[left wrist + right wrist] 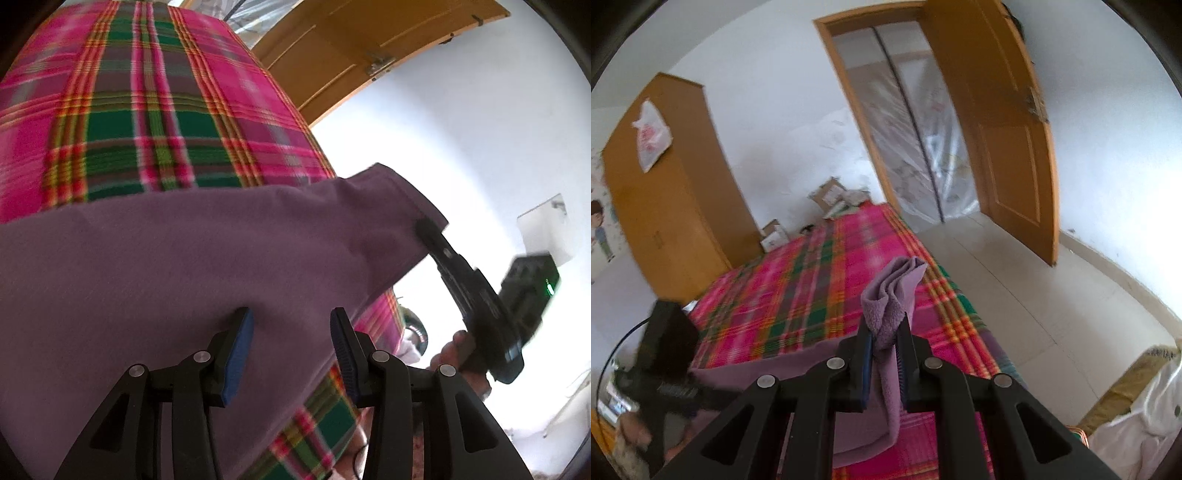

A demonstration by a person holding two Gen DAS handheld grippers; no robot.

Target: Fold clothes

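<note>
Purple fleecy cloth (177, 258), soft and thick, lies across the near edge of the bed's pink-and-green plaid cover (155, 110), with one corner bunched and raised off it to the right. That corner is pinched tight in the right hand-held gripper (886, 350), jaws nearly shut on it. The left hand-held gripper (291, 350) hangs just over the cloth's near edge, jaws apart and empty, so the cloth stretches between them.

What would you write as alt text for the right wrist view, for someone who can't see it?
The right gripper pinches a bunched fold of purple cloth between its fingers, raised above a bed covered in a pink and green plaid blanket. Beyond stand a wooden wardrobe and an open door.
</note>
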